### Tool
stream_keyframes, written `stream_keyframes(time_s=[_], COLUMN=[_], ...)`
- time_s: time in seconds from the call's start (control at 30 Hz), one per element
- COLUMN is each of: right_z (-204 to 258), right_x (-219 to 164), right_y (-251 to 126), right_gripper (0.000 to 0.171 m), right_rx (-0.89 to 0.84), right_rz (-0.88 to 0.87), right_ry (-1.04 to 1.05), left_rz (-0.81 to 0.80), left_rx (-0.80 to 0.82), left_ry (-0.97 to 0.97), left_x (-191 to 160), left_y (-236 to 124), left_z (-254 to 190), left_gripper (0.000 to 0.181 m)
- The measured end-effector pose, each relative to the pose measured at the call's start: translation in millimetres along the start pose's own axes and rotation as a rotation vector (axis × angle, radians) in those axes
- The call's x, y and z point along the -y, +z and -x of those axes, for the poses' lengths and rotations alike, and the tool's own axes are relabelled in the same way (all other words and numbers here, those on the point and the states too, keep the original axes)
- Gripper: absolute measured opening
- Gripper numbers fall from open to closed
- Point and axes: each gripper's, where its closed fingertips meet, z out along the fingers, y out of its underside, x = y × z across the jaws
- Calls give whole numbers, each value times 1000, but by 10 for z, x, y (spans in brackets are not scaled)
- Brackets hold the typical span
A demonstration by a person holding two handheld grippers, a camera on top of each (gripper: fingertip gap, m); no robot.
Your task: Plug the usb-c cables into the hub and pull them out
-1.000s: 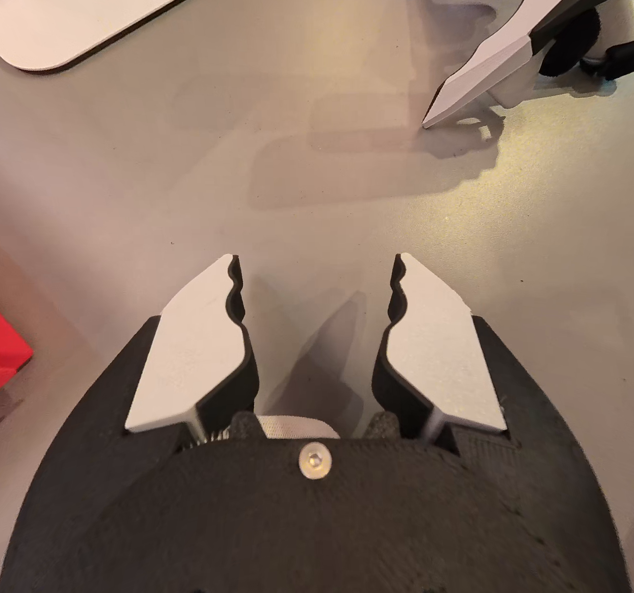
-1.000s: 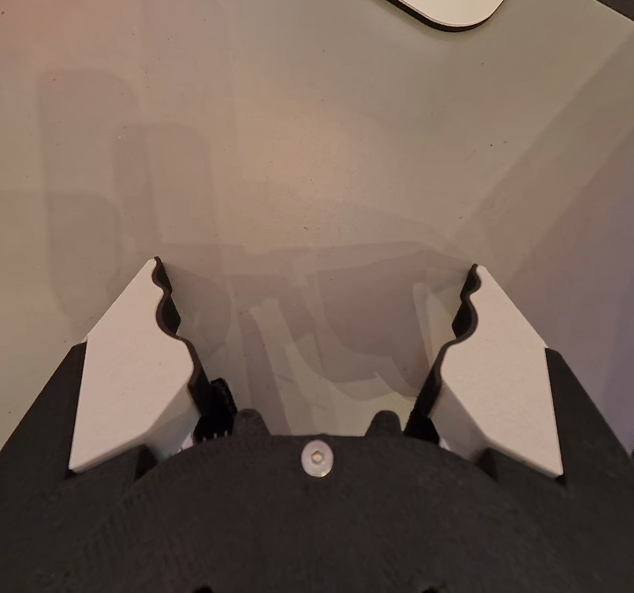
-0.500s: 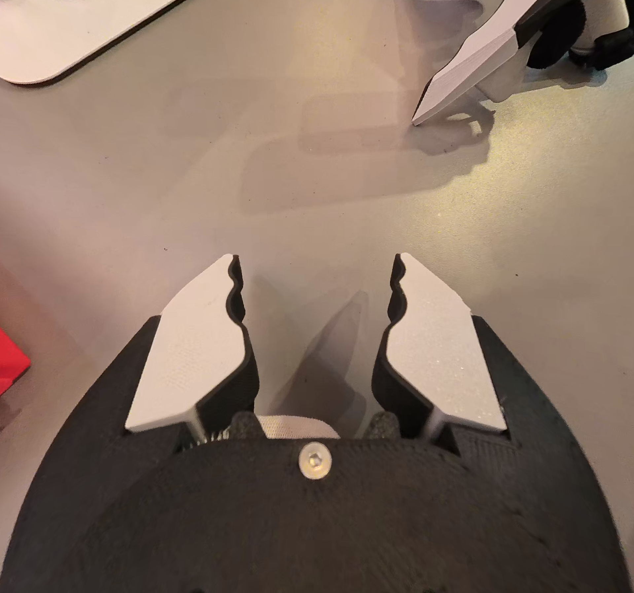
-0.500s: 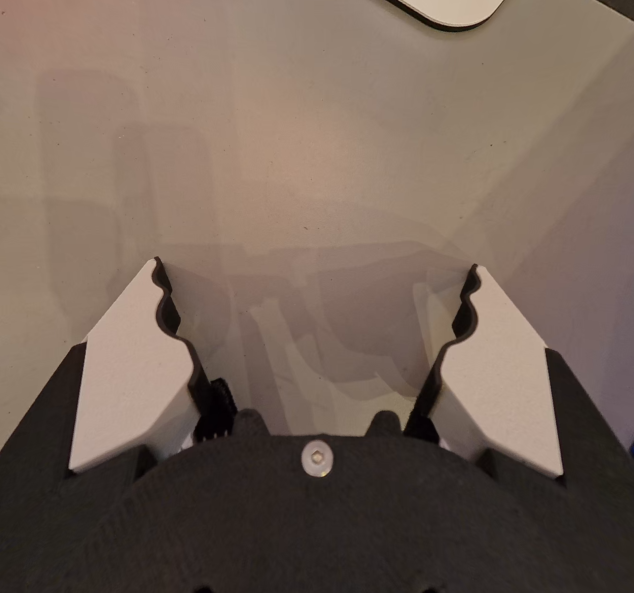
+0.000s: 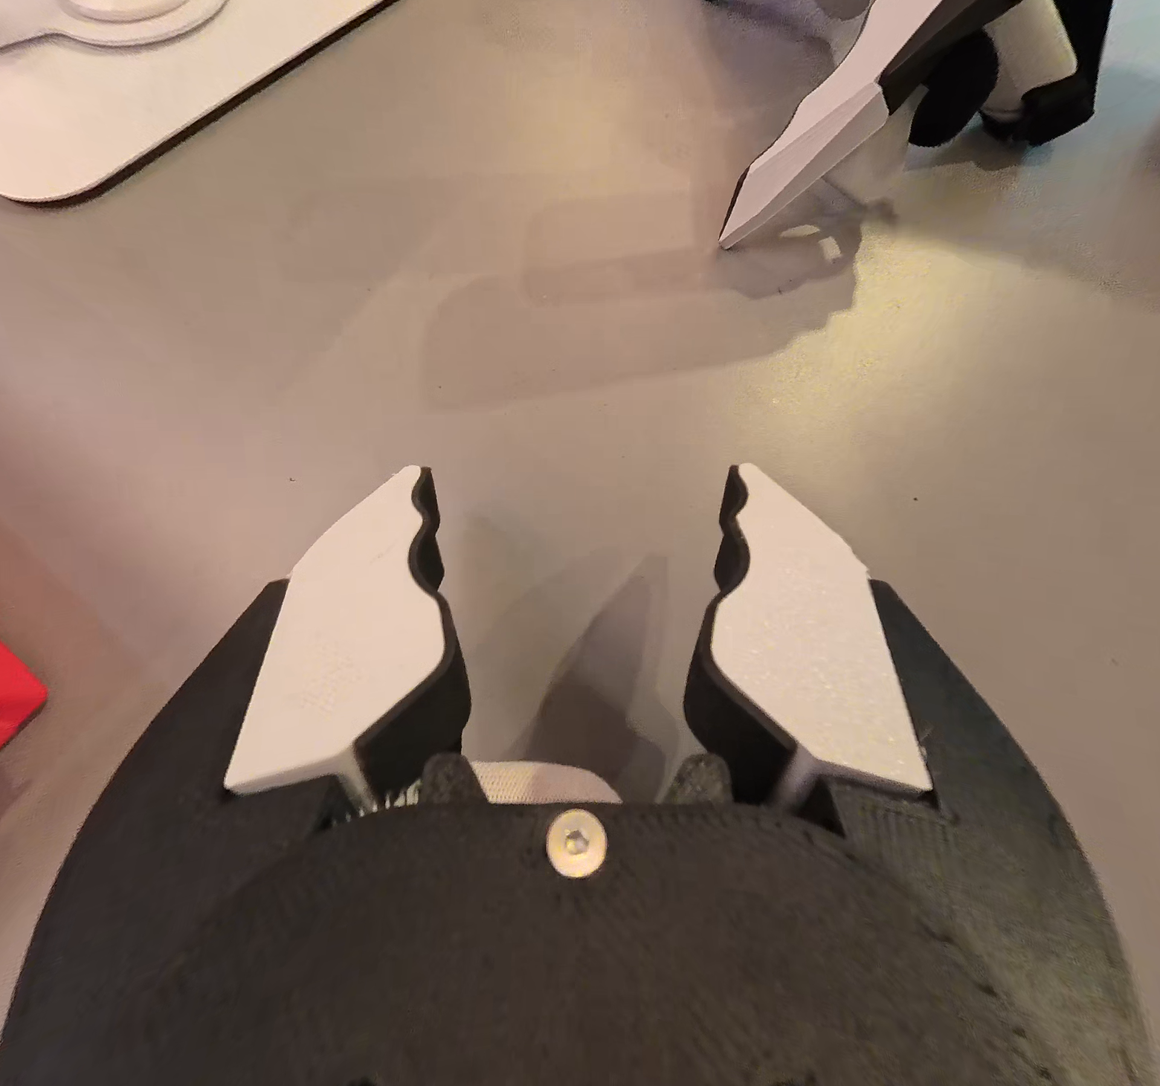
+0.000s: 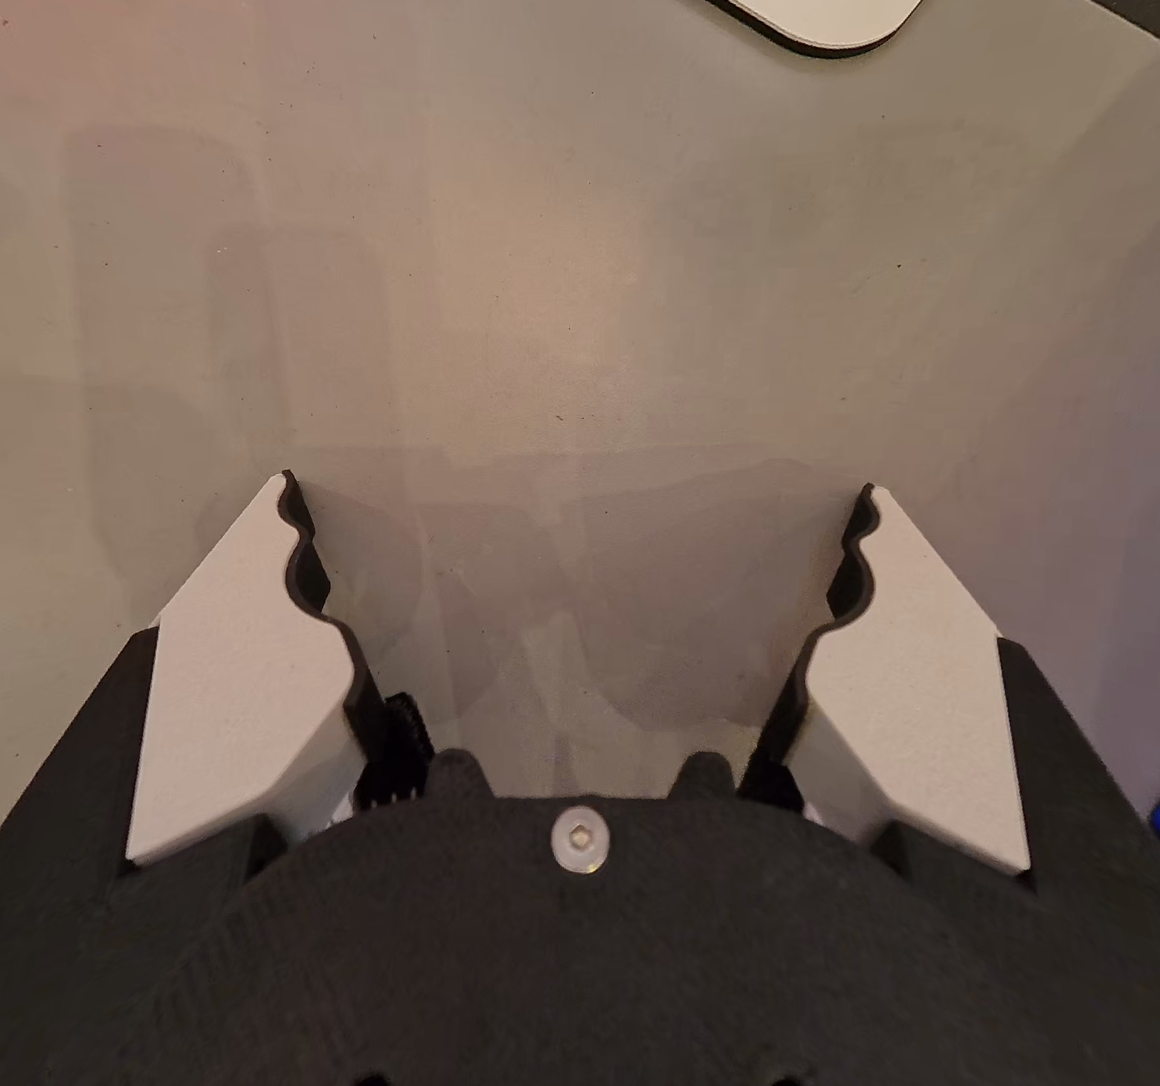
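Grey table [image 5: 565,334] — both grippers gape, empty; no writing legible.

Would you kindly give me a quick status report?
Left tongs open, empty. Right tongs open, empty, tips near table. Hub and cables not in view. White mat far left.

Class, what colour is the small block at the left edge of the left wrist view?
Red: the small block shows only in the left wrist view, cut off by the frame.
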Motion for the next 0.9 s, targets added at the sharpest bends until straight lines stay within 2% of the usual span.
stream_keyframes(time_s=[0.2,0.57,0.7,0.77,0.8,0.9], right_z=[-3,-12,-111,-99,-142,-161], right_x=[0,13,152,266,300,387], right_y=[3,17,126,157,164,183], right_gripper=[159,159,159,159,152,147], right_rx=[0,4,-6,46,45,97], right_rz=[0,-1,-12,-46,-58,-71], right_ry=[0,-5,36,70,95,117], left_rz=[-36,-75,-90,-96,-100,-112], left_rx=[-49,-10,-30,-39,-42,-53], left_ry=[-75,-13,-33,-39,-40,-47], left_x=[39,89,101,106,110,121], left_y=[-28,-7,-20,-26,-30,-42], left_z=[32,47,47,46,44,43], left_gripper=[86,84,85,85,85,85])
